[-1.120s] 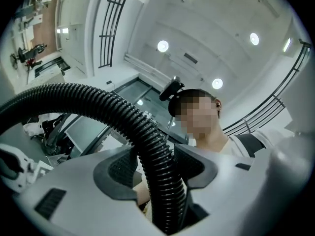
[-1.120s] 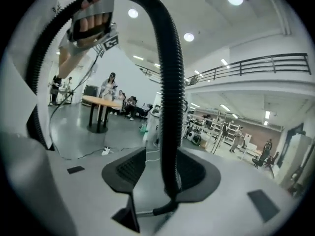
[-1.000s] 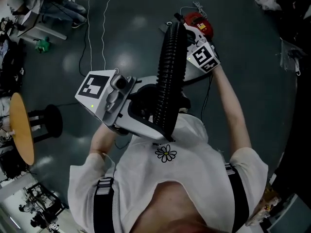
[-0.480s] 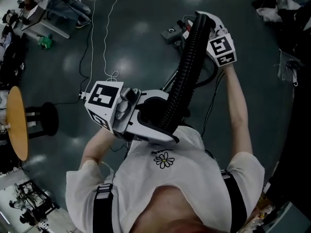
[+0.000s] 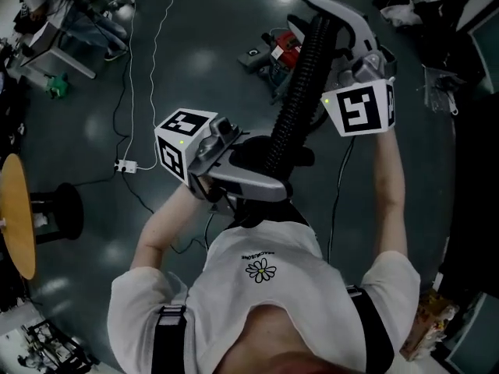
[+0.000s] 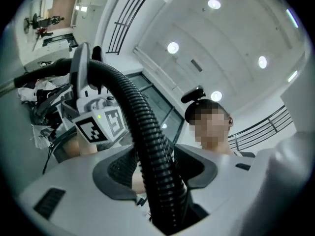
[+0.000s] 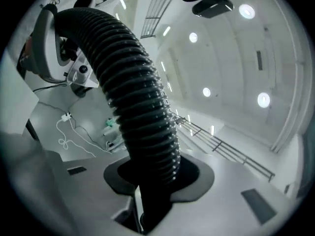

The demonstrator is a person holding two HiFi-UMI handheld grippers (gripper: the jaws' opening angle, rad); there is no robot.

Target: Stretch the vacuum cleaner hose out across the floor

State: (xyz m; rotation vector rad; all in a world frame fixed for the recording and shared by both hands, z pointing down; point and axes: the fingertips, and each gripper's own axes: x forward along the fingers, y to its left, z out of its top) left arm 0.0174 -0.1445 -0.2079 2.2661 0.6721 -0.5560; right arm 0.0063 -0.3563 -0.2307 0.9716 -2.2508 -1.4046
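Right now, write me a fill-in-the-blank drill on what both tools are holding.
1. The left tool and the right tool both clamp one black ribbed ____.
2. In the head view, the tool nearer the picture's top is the ____ one.
3. The round wooden top shows at the head view's ____ edge.
Missing words: hose; right; left.
Note: the right tool's jaws have just been closing, with the hose between them.

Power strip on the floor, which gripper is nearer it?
Left. The left gripper is just right of the power strip; the right gripper is farther right, past the hose.
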